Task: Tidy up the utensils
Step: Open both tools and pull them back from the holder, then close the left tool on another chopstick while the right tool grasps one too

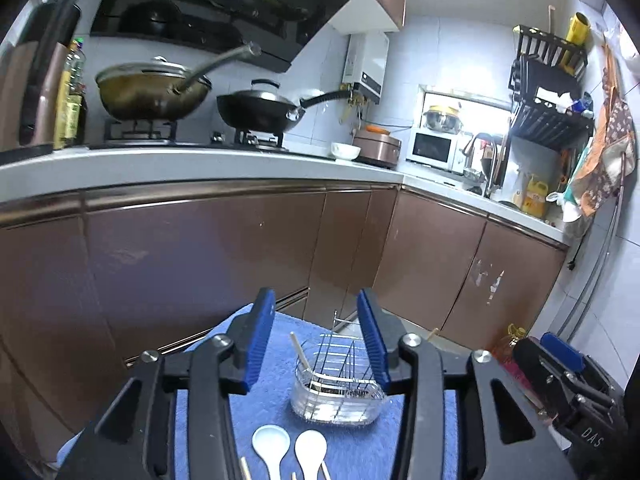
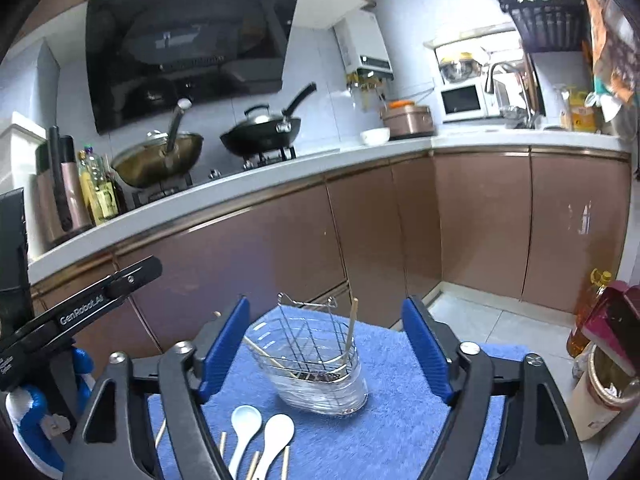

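The right wrist view alone shows a bin [image 2: 608,392] right of the right claw [image 2: 326,350]. Both claws, the left claw [image 1: 318,344] included, hang released, empty, above the blue-towelled bench [image 2: 400,432], utensil holder [image 2: 316,364] ahead, two white spoons [image 2: 260,436] nearer.

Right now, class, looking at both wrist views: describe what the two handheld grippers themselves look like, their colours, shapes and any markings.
Each gripper has two blue ribbed pads on black angular linkage arms joined by round silver bolts: the left gripper, the right gripper. Triangular cut-outs lighten the black arms. In the right wrist view the left one's side carries white "GenRobot.AI" lettering; in the left wrist view the right one's body shows "DAS". No cables or sleeves are visible.
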